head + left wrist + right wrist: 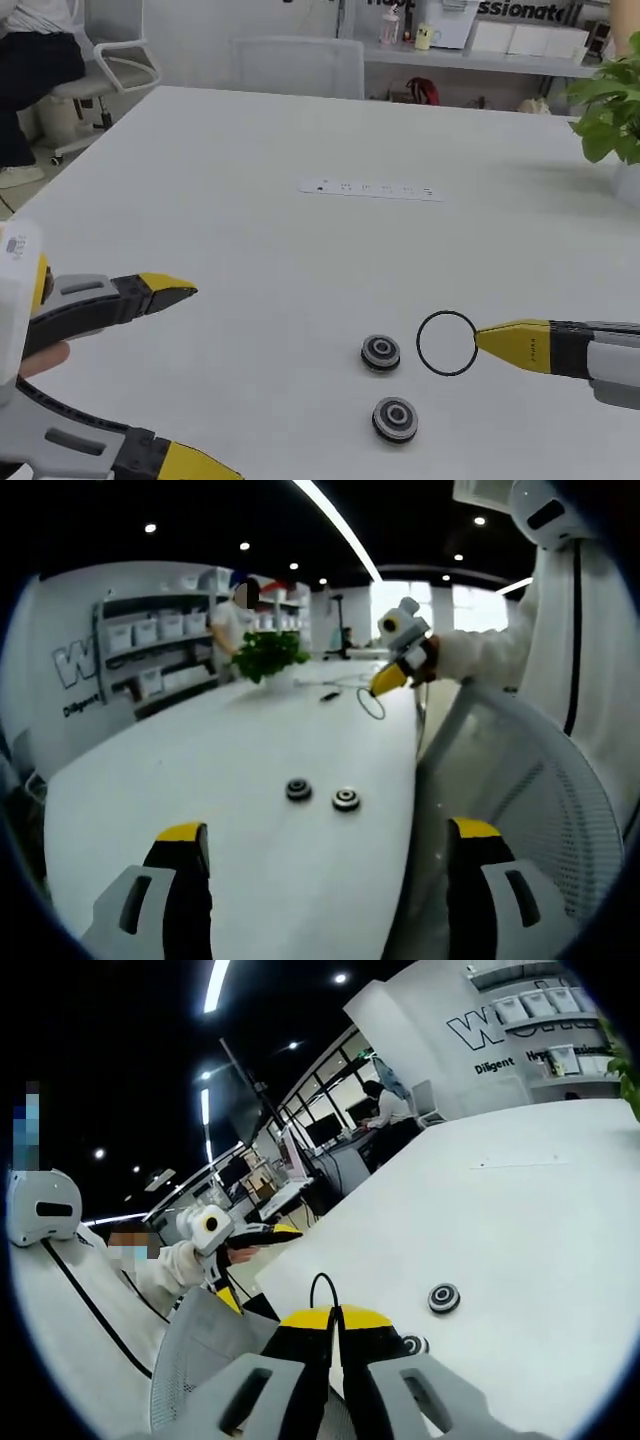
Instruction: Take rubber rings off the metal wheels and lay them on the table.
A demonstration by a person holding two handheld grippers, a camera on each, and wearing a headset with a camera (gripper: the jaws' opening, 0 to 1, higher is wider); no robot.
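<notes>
Two small metal wheels lie flat on the white table (250, 200), one (380, 352) farther from me and one (395, 418) nearer, both dark at the rim. My right gripper (480, 340) comes in from the right, shut on a thin black rubber ring (446, 343) that hangs just right of the far wheel. In the right gripper view the ring (322, 1290) sticks up from the closed jaws (335, 1312), with the wheels (444, 1297) beyond. My left gripper (190, 378) is wide open at the table's near left, holding nothing; its view shows both wheels (298, 789) (346, 799) ahead.
A flat white power strip (370, 189) lies mid-table. A green plant (610, 110) stands at the far right edge. Office chairs (300, 65) and a shelf line the far side. A mesh chair back (520, 780) is right beside the left gripper.
</notes>
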